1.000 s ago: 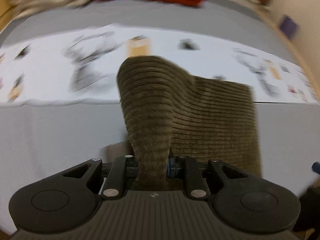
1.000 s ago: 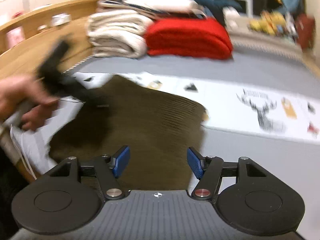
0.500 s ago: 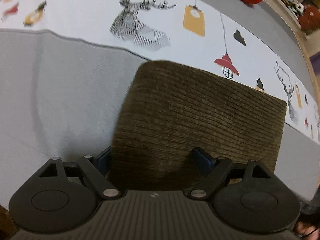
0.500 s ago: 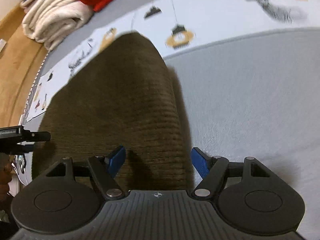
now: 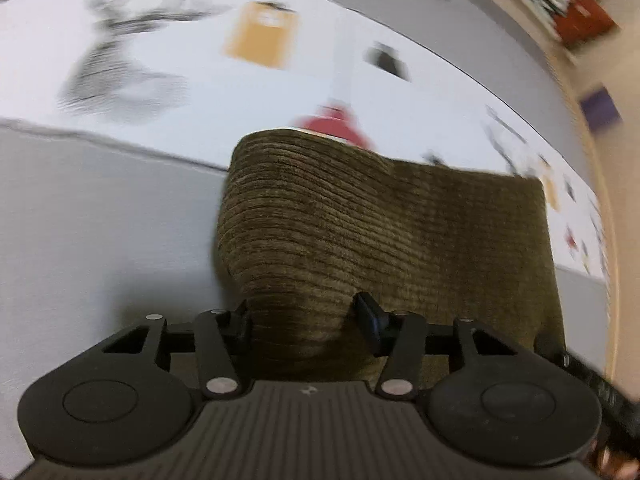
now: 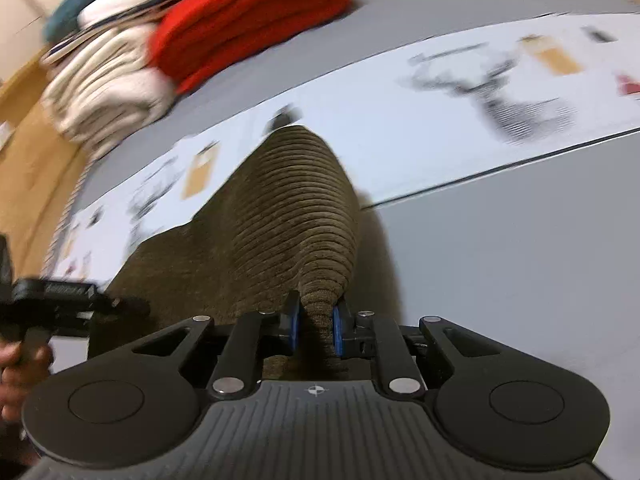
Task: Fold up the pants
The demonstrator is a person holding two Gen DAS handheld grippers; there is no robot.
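Both hand-held grippers have just been closing on the folded brown corduroy pants (image 5: 384, 220) lying on the grey bed (image 5: 100, 220): right hand-held gripper (image 6: 316, 326) clamped on a fold, left hand-held gripper (image 5: 304, 316) pinching bunched cloth.

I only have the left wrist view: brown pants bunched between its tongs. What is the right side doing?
Observer: The right tongs have just been closing, and they now pinch a raised ridge of the pants between their blue pads.
Operator: Anything on the bed behind them that I can't see?
Observer: Yes, a folded cream stack lies at the far left beside a red blanket, apart from the pants.
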